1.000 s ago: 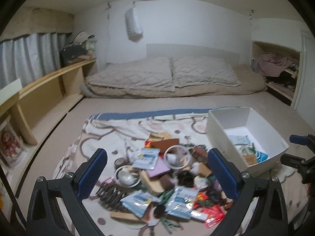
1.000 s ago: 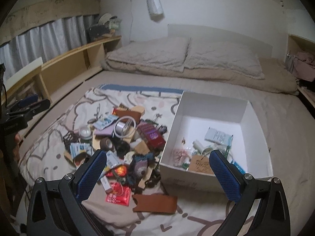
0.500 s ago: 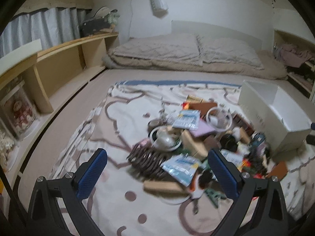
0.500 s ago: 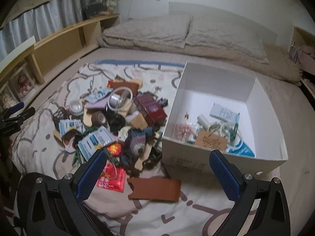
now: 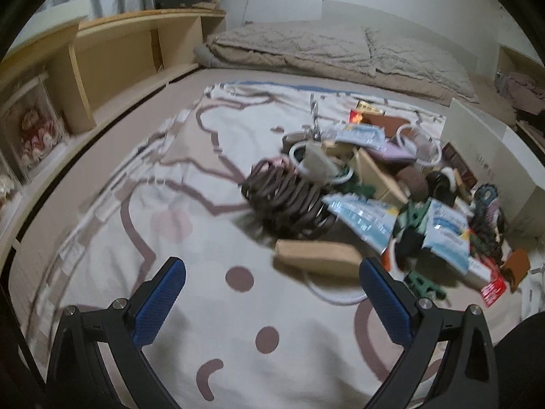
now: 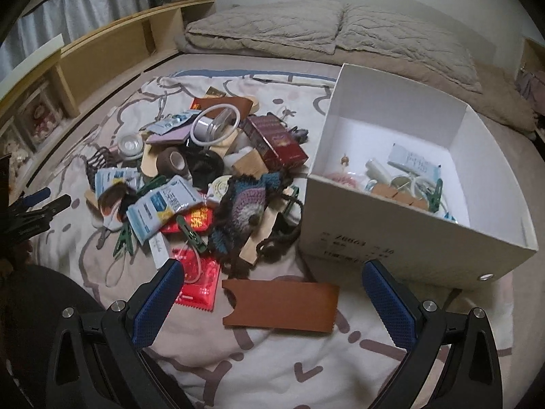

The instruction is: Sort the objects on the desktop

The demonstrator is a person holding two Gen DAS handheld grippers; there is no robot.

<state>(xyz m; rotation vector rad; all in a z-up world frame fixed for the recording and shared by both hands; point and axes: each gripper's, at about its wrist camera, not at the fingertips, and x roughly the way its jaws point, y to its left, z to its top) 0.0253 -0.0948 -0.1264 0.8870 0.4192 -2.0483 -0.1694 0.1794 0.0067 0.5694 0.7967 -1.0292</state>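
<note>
Clutter pile (image 6: 204,177) on the patterned blanket (image 6: 272,358), mid-bed, mostly unsorted: packets, clips, tape roll, red box. White box (image 6: 402,238) at 3 o'clock of the pile holds only a few items; sorting looks early. Brown leather sleeve (image 6: 282,301) lies apart at 6 o'clock. Right hand-held gripper (image 6: 272,303) spread, empty. Left hand-held gripper (image 5: 272,301) likewise spread, empty.

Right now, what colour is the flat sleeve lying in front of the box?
Brown, like leather. The right wrist view shows it best.
</note>
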